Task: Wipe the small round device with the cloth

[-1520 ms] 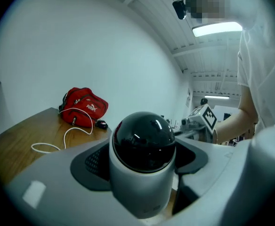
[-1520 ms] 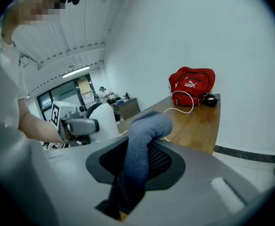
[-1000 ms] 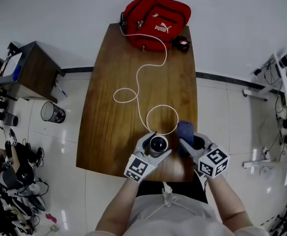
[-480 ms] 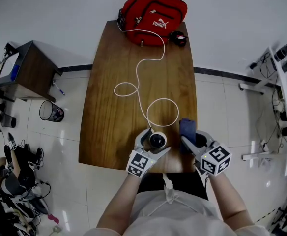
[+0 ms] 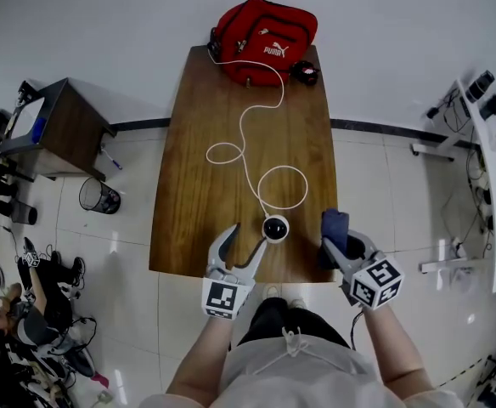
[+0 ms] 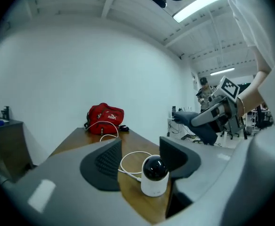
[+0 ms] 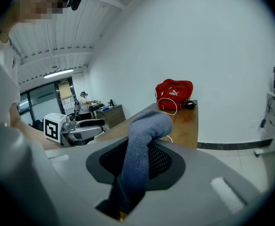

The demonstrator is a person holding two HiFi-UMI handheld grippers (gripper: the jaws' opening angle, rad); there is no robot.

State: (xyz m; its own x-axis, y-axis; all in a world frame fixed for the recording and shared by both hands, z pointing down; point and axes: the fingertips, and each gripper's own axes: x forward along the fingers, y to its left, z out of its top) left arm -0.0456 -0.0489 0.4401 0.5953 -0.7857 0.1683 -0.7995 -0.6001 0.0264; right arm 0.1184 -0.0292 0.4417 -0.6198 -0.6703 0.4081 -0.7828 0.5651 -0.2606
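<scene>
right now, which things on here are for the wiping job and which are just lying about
For the job: small round device; cloth, clamped in the right gripper.
Lying about: red bag; white cable; wire bin on the floor.

Wooden table (image 5: 197, 185): long and rectangular, standing on a pale tiled floor (image 5: 375, 177) with its far edge against a white wall (image 5: 104, 24). Red bag (image 5: 265, 28) — at the middle of the table's far edge. Small black-and-red object (image 5: 304, 72): just beside the bag, near the far right corner. White cable (image 5: 246, 130): runs from the bag down the table's middle in two loose loops toward the near edge. Off the left edge — a dark wooden side cabinet (image 5: 61, 130), with a wire wastebasket (image 5: 99, 195) on the floor near it. Well apart from the right edge: a white desk (image 5: 494, 185) carrying dark items.
</scene>
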